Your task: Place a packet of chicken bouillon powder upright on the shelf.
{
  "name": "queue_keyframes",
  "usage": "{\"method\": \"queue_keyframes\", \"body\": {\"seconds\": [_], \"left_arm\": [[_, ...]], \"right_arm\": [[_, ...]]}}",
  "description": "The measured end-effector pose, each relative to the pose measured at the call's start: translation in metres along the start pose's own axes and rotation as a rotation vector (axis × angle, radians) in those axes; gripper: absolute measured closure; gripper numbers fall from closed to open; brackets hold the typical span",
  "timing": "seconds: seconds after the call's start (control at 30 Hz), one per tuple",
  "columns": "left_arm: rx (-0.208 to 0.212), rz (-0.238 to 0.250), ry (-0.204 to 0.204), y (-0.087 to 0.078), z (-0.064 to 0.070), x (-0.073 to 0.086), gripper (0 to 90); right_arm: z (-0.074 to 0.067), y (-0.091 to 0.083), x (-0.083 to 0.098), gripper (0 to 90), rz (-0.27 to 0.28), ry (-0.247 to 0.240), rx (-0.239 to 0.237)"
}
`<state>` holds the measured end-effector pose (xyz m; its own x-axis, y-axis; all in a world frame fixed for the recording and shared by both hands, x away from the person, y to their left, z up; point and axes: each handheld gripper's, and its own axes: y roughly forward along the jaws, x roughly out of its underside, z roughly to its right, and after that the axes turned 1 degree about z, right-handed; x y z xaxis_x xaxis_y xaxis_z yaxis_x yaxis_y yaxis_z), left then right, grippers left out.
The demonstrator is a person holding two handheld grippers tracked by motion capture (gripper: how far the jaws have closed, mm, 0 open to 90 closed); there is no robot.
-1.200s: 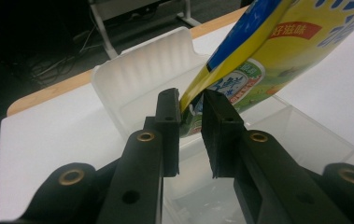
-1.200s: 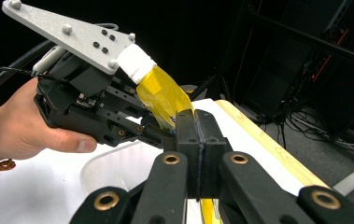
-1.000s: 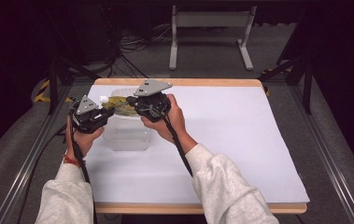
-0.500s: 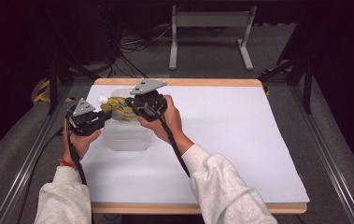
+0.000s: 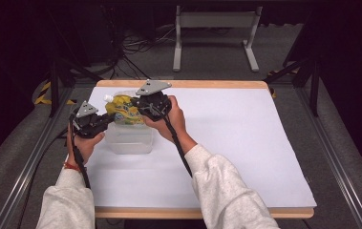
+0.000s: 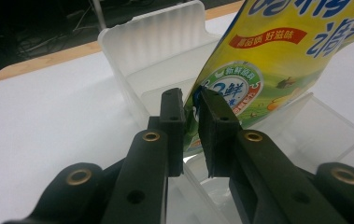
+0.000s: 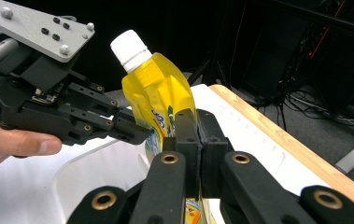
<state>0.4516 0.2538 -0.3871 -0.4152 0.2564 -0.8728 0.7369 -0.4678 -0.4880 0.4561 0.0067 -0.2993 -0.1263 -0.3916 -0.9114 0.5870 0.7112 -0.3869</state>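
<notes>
Over one clear bin (image 5: 130, 140); one yellow pouch (image 5: 122, 109); two tools clamped

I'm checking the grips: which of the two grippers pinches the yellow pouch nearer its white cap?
The left gripper grips the yellow spouted pouch just under its white cap; the right gripper clamps lower.

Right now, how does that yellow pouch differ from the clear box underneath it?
The yellow pouch is opaque, printed and soft; the clear box is see-through, plain and rigid. The pouch hangs in the air, pinched by the left hand-held gripper and the right hand-held gripper; the box rests on the white table. The pouch has a white cap; the box is open-topped.
</notes>
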Motion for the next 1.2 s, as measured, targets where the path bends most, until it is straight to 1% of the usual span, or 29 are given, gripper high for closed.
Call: {"method": "queue_keyframes", "body": {"seconds": [0.17, 0.27, 0.3, 0.33, 0.47, 0.57, 0.67, 0.83, 0.9, 0.93, 1.0, 1.1, 1.2], "left_arm": [[-0.006, -0.008, -0.012, 0.001, 0.000, 0.002, 80.8], [-0.008, -0.009, -0.012, 0.001, 0.000, 0.002, 81.0], [-0.020, -0.006, 0.005, 0.001, 0.002, 0.002, 81.0], [-0.027, -0.006, 0.007, 0.002, 0.003, 0.002, 81.2], [-0.024, -0.003, 0.002, 0.001, 0.002, 0.003, 81.2], [-0.028, 0.000, -0.005, 0.001, 0.003, 0.003, 80.0], [-0.030, 0.005, -0.006, 0.001, 0.004, 0.003, 79.1], [-0.028, 0.012, -0.008, 0.001, 0.003, 0.004, 79.2], [-0.028, 0.014, -0.012, 0.001, 0.003, 0.004, 79.5], [-0.028, 0.013, -0.013, 0.000, 0.002, 0.004, 79.6], [-0.031, 0.015, -0.012, 0.000, 0.002, 0.005, 79.5], [-0.040, 0.019, -0.013, 0.001, 0.003, 0.005, 79.9], [-0.042, 0.020, -0.014, 0.001, 0.003, 0.005, 80.0]], "right_arm": [[-0.001, 0.005, 0.002, 89.5, 0.008, -0.005, 0.002], [-0.002, 0.006, 0.002, 89.5, 0.007, -0.010, 0.001], [-0.002, 0.006, 0.002, 89.5, 0.005, -0.010, 0.000], [-0.001, 0.006, 0.002, 89.5, 0.001, -0.013, 0.001], [-0.001, 0.009, 0.004, 89.3, -0.012, -0.019, 0.006], [-0.004, 0.014, 0.006, 88.5, -0.052, -0.043, 0.022], [-0.002, 0.014, 0.008, 87.3, -0.046, -0.025, 0.022], [-0.002, 0.013, 0.008, 82.5, -0.063, -0.030, 0.033], [0.001, 0.011, 0.008, 79.1, -0.063, -0.024, 0.039], [0.003, 0.009, 0.008, 78.2, -0.063, -0.020, 0.034], [0.004, 0.008, 0.009, 78.2, -0.062, -0.021, 0.034], [0.007, 0.007, 0.017, 77.9, -0.081, -0.015, 0.038], [0.010, 0.008, 0.022, 78.5, -0.098, -0.019, 0.047]]}}
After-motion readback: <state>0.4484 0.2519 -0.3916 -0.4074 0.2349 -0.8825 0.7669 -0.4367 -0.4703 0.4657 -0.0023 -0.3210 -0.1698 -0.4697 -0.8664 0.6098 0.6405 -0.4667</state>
